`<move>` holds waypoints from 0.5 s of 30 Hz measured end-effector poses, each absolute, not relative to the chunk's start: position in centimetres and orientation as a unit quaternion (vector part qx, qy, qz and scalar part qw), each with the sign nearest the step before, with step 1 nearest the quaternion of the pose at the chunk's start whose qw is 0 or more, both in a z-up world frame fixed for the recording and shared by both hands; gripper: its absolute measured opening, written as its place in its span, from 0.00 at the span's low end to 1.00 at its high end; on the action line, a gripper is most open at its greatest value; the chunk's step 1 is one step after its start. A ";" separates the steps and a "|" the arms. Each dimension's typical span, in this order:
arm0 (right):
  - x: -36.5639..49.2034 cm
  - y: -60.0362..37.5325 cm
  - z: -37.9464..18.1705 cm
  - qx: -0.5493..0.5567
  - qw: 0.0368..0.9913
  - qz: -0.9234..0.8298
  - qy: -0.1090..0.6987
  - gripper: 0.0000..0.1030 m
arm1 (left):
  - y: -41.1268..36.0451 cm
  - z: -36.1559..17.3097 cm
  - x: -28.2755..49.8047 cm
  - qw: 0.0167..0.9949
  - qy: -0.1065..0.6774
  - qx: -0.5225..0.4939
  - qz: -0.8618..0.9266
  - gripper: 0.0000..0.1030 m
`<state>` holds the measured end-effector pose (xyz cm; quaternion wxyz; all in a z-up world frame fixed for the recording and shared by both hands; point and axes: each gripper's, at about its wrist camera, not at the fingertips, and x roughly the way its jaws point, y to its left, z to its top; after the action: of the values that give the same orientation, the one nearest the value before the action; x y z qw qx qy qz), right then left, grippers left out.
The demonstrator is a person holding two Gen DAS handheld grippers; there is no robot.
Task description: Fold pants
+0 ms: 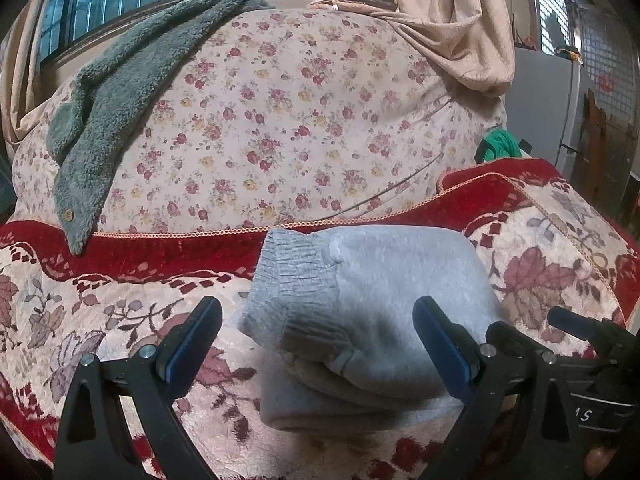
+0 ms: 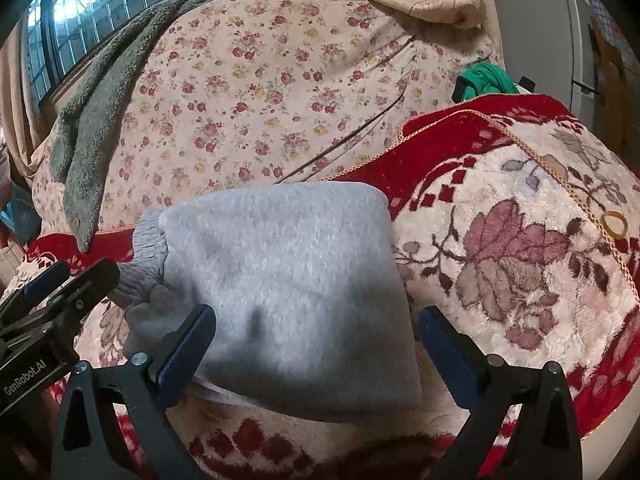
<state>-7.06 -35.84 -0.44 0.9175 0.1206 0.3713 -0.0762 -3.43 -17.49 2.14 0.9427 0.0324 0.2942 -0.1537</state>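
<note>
The grey fleece pants (image 1: 372, 312) lie folded into a compact stack on the red and cream floral blanket (image 1: 120, 300), ribbed cuffs (image 1: 292, 276) at the left. My left gripper (image 1: 318, 344) is open, its blue pads apart above the stack's near left part, holding nothing. In the right wrist view the pants (image 2: 288, 276) fill the middle. My right gripper (image 2: 316, 352) is open over the stack's near edge, empty. The left gripper's body (image 2: 52, 304) shows at the left edge there.
A floral quilt (image 1: 280, 120) is heaped behind the blanket, with a grey-green fleece garment (image 1: 120, 92) draped on its left. A beige curtain (image 1: 452, 20) hangs at back right. A green cloth (image 1: 500, 146) and a grey cabinet (image 1: 548, 108) lie right. A rubber band (image 2: 615, 224) rests on the blanket.
</note>
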 end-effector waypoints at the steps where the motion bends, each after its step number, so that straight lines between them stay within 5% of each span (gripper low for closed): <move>1: -7.1 -35.8 -0.5 0.120 0.917 -0.076 0.372 1.00 | -17.5 2.1 -3.4 0.942 0.295 0.033 -0.155 0.93; 15: -6.8 -36.1 -1.1 0.124 0.915 -0.073 0.377 1.00 | -17.5 1.8 -3.3 0.941 0.298 0.036 -0.159 0.93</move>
<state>-6.78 -36.13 -1.12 0.9149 0.1239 0.3773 -0.0734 -3.25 -17.46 1.81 0.9407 0.0357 0.2976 -0.1586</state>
